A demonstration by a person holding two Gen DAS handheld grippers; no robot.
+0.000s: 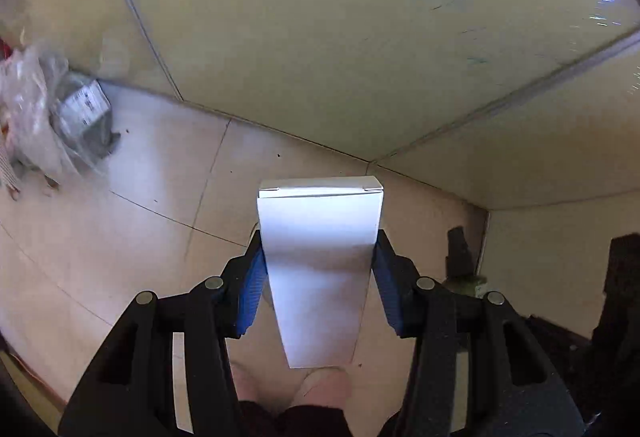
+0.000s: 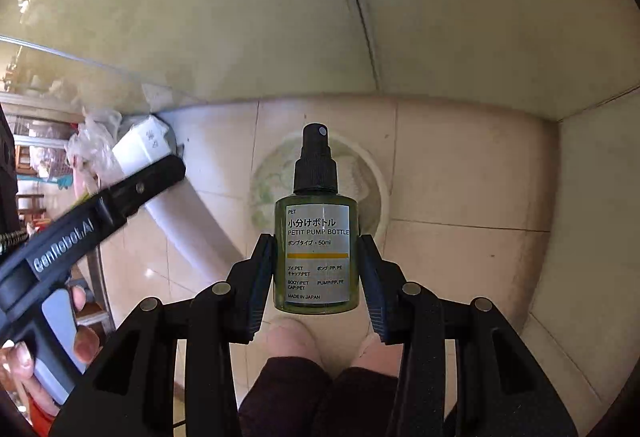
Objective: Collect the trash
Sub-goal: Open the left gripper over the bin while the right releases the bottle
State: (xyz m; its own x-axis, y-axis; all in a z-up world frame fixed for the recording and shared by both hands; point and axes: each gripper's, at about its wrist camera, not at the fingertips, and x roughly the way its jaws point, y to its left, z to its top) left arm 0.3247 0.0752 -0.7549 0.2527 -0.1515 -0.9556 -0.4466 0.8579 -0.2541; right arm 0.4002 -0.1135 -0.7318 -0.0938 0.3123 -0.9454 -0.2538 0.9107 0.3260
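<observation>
left gripper (image 1: 318, 257) jaws clamp a plain white box (image 1: 320, 261); right gripper (image 2: 317, 269) jaws clamp a labelled green pump bottle (image 2: 316, 237).

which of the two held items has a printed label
The green pump bottle in the right tongs; the white carton in the left tongs shows plain, unprinted faces.

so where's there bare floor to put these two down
Bare tile floor runs between the white box in the left gripper and the wall. The far left is crowded with plastic bags. Under the pump bottle lies a round stained patch.
</observation>
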